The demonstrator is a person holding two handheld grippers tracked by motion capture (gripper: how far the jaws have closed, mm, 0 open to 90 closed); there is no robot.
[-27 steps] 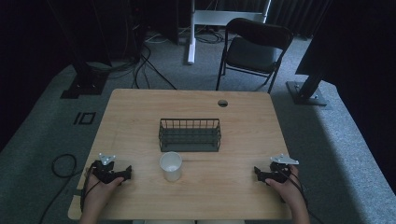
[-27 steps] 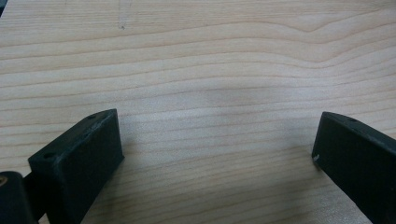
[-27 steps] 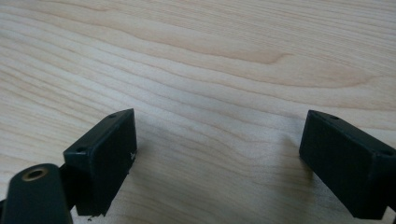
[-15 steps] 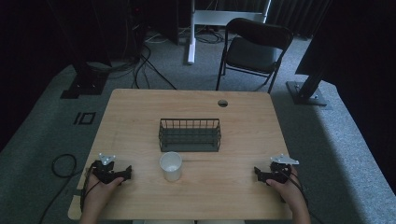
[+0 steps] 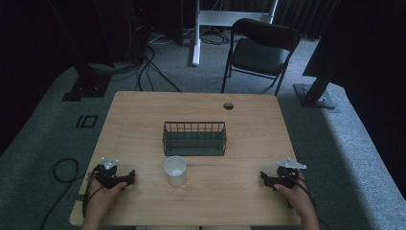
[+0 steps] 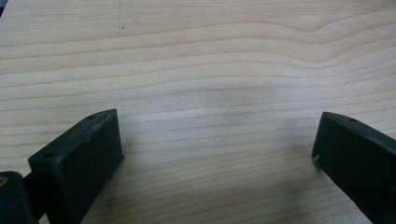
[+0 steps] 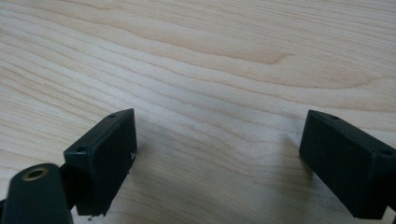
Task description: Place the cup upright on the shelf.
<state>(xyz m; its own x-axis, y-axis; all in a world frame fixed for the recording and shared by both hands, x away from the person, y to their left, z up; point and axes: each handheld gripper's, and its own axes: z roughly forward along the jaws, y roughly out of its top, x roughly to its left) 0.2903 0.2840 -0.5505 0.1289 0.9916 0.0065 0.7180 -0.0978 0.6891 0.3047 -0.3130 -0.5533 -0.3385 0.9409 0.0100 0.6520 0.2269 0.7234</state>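
Cup (image 5: 175, 170): upright on table (image 5: 239, 124), at 6 o'clock of basket (image 5: 194, 138) | left gripper (image 5: 125, 178): jaws spread, empty; cup at its 2 o'clock, near | right gripper (image 5: 266, 179): jaws spread, empty; cup at its 9 o'clock, well apart | nearer hand: left | change from earlier frame: none, both grippers stay resting on table

White cup (image 5: 175, 169), dk wire basket (image 5: 194, 138), black tools, pale wood-grain table (image 5: 249, 120)
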